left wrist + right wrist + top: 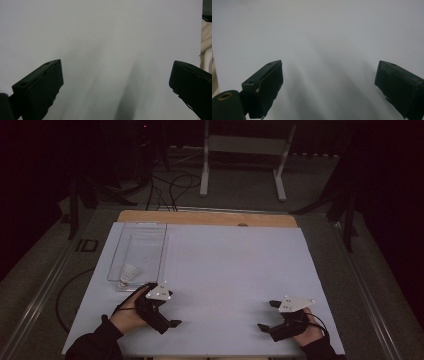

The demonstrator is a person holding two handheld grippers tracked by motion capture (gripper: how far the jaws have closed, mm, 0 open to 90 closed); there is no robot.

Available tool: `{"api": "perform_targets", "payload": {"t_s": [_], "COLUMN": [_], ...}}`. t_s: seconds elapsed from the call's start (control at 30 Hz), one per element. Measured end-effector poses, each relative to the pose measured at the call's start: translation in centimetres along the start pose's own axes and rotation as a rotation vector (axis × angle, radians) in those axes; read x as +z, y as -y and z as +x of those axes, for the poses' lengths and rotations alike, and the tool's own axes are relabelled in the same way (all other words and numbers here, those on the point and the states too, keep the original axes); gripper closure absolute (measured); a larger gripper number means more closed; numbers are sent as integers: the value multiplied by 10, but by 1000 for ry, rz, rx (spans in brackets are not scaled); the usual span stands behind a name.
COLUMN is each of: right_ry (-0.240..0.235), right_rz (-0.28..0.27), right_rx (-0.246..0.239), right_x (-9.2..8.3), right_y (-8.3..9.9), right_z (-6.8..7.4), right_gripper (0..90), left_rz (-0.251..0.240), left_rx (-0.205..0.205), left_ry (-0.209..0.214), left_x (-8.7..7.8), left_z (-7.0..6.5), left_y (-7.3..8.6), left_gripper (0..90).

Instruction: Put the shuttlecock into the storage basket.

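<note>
A person rests both hands on the near edge of a white surface (225, 270), one set of tongs in each. The left tongs (167, 312) lie just in front of a clear plastic tray (150, 232), their jaws spread wide over bare white. A white shuttlecock (128, 273) sits at the tray's near end, just beyond the left hand. The right tongs (266, 315), well apart near the right corner, also stand wide and hold nothing.
</note>
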State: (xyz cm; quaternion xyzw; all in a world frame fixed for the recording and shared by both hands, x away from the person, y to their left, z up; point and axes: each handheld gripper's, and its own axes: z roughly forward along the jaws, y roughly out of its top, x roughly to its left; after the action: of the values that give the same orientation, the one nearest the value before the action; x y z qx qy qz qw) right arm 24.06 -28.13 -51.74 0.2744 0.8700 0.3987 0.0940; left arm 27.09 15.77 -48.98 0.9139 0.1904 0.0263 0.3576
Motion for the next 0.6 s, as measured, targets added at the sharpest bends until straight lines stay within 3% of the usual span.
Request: {"api": "perform_targets", "payload": {"t_s": [0.4, 0.6], "right_ry": [1, 0], "right_rz": [2, -4], "right_rx": [-4, -2], "right_x": [0, -1], "right_y": [0, 0], "right_z": [1, 1], "right_gripper": [79, 79], "left_rz": [-37, -58], "left_rx": [-26, -46], "left_ry": [-66, -63], "left_x": [-9, -11], "left_z": [1, 2], "left_y": [21, 29], "left_gripper": [0, 1]}}
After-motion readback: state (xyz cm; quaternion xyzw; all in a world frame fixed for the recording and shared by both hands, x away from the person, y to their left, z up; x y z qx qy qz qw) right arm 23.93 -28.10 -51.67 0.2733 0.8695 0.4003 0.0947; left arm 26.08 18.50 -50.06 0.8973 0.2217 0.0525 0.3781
